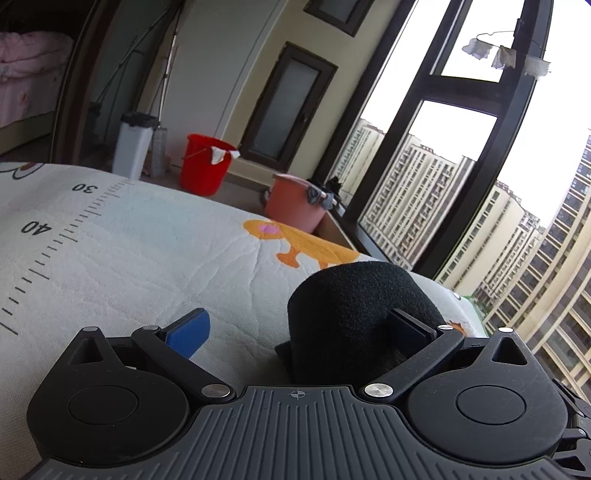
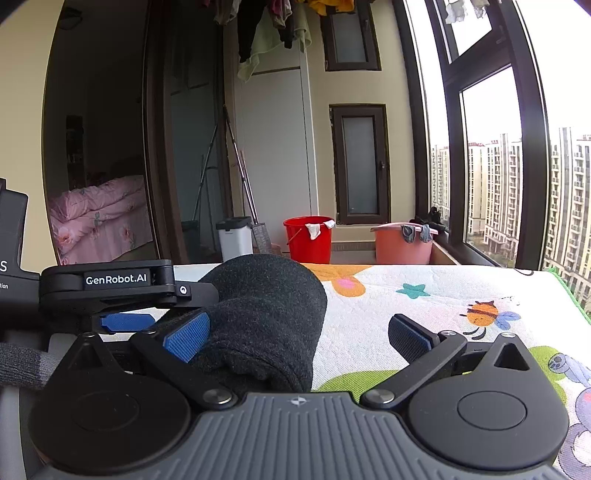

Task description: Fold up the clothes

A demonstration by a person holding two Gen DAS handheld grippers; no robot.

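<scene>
A dark fleece garment (image 1: 354,306) lies bunched in a mound on the printed mat (image 1: 110,258). My left gripper (image 1: 299,332) is open wide; its right finger rests against the mound and its blue-padded left finger (image 1: 188,334) hovers over bare mat. In the right wrist view the same dark garment (image 2: 266,317) bulges at the left, touching the blue pad of the left finger (image 2: 188,339). My right gripper (image 2: 299,339) is also open wide, its right finger over the mat (image 2: 424,314). The left gripper's housing (image 2: 110,280) sits just left of the garment.
Beyond the mat's far edge stand a red bucket (image 2: 308,240), a pink basin (image 2: 402,245) and a white bin (image 2: 234,236). Tall windows (image 2: 491,166) run along the right. Clothes (image 2: 273,26) hang overhead. Grey knitted fabric (image 2: 22,365) shows at lower left.
</scene>
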